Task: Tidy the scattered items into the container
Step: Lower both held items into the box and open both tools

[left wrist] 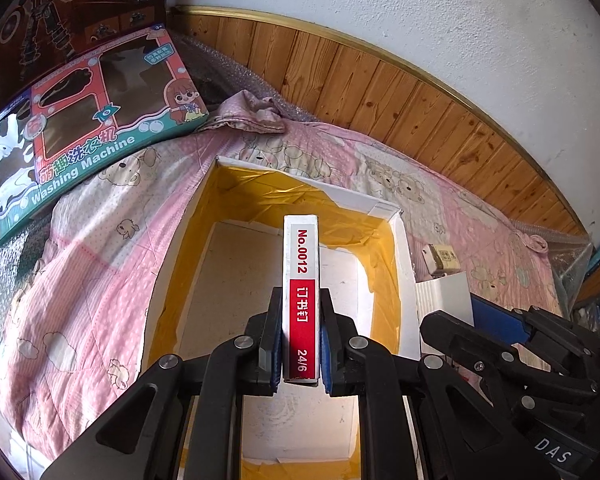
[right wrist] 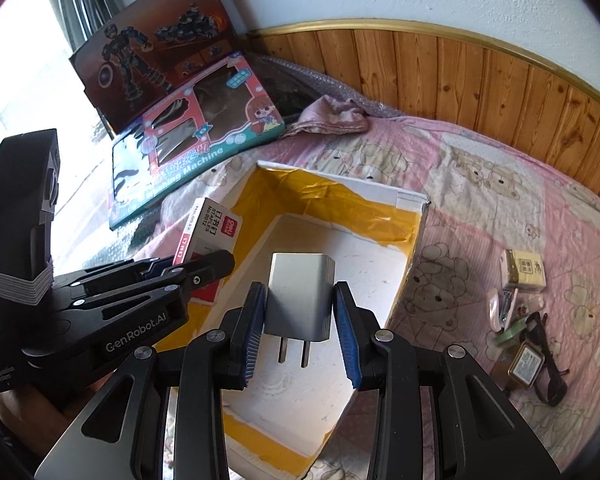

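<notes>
Jaws of the left gripper (left wrist: 300, 320) are clamping a staples box (left wrist: 301, 280) on edge, holding it over the open white container (left wrist: 404, 248) lying on the pink quilt (left wrist: 100, 280). Jaws of the right gripper (right wrist: 300, 320) are pinching a grey charger plug (right wrist: 300, 296), prongs pointing near, above the same container. Small scattered items (right wrist: 520, 320) are lying on the quilt to the right.

Staple box (left wrist: 301, 300): printed cardboard, smooth, slight sheen. Charger (right wrist: 300, 296): smooth matt grey casing with metal prongs. Container (right wrist: 414, 236): white cardboard with glossy yellow tape on the inner walls. Quilt (right wrist: 480, 184), right of frame: soft printed cloth. Wall panelling (left wrist: 380, 76), upper right: varnished wood.
</notes>
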